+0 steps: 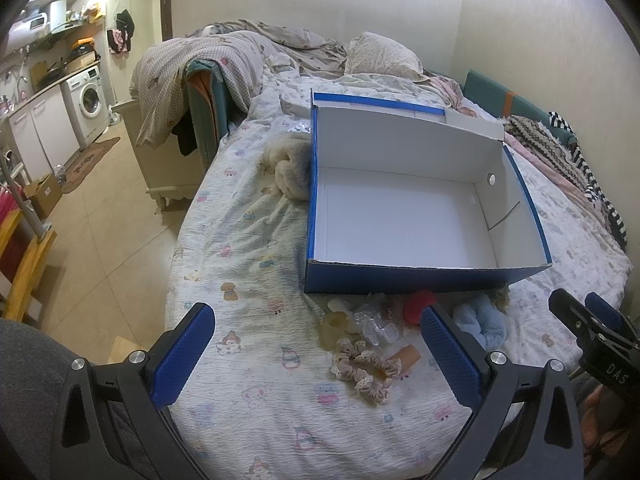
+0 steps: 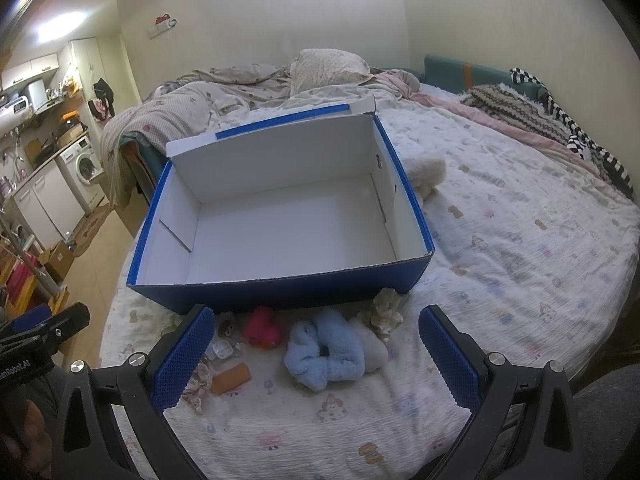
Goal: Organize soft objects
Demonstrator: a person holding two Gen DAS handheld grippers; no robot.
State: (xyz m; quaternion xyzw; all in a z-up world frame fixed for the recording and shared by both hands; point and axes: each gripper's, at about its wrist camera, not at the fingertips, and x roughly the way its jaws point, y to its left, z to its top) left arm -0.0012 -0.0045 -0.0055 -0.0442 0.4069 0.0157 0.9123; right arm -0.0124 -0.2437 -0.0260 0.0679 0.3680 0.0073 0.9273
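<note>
An empty blue box (image 1: 420, 276) with a white inside sits on the bed, seen also as the box (image 2: 280, 292) in the right wrist view. In front of it lie a beige lace scrunchie (image 1: 366, 366), a red plush item (image 1: 418, 306), a light blue fluffy scrunchie (image 1: 482, 322), clear plastic clips (image 1: 376, 324) and an orange tube (image 1: 408, 358). The blue scrunchie (image 2: 326, 354) and red plush (image 2: 262, 328) lie between my right fingers. A cream fluffy item (image 1: 290, 174) rests left of the box. My left gripper (image 1: 316, 356) is open above the sheet. My right gripper (image 2: 316, 360) is open too.
The bed (image 1: 248, 240) has a patterned sheet, a rumpled quilt (image 1: 208, 64), a pillow (image 1: 380, 56) and knit clothes (image 1: 560, 152) along the right side. Left of the bed is tiled floor (image 1: 104, 240), a washing machine (image 1: 90, 100) and a yellow rack (image 1: 24, 264).
</note>
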